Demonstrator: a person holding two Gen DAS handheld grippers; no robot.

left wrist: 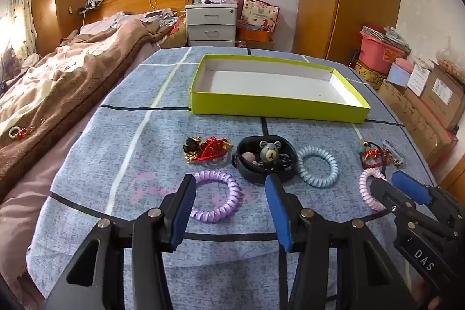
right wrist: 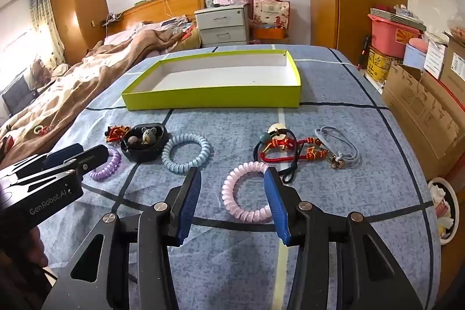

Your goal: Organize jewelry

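Step in hand: opening approach, as I judge it. No jewelry is in the green box (left wrist: 279, 106); its white floor is bare in both views, and every piece lies on the blue checked surface (left wrist: 145, 153) in front of it.

Left tongs (left wrist: 229, 193): open wide, holding nothing. They fill the lower middle of the left wrist view.

Right tongs (right wrist: 232, 188): open wide, holding nothing. They fill the lower middle of the right wrist view.

Purple coil band (left wrist: 216, 196): lies flat between the left tongs, nearer the left-hand finger in the frame, whose tip overlaps the ring's edge. Whether it touches cannot be told.

Pink coil band (right wrist: 250, 191): lies flat between the right tongs, against the right-hand finger in the frame, which covers part of the ring.

Black dish (left wrist: 266, 161): centre of the left wrist view, just beyond the left tongs. It holds a bear charm (left wrist: 270, 152) and small beads.

Blue coil band (left wrist: 318, 166): just right of the dish in the frame, apart from both tongs.

Red and gold knot charm (left wrist: 207, 151): just left of the dish in the frame.

Red cord bracelet (right wrist: 290, 150): centre right of the right wrist view, tangled with a black cord and beside a grey hair tie (right wrist: 343, 144).

Green box position: upper middle of both frames, well beyond all the pieces.

Next move, judged: each pair must drop lower, shift so that one strand of its ring sits between the fingers, close, then carry forward to the box.

Risk, judged: springy coils may squirm out of a shallow pinch.
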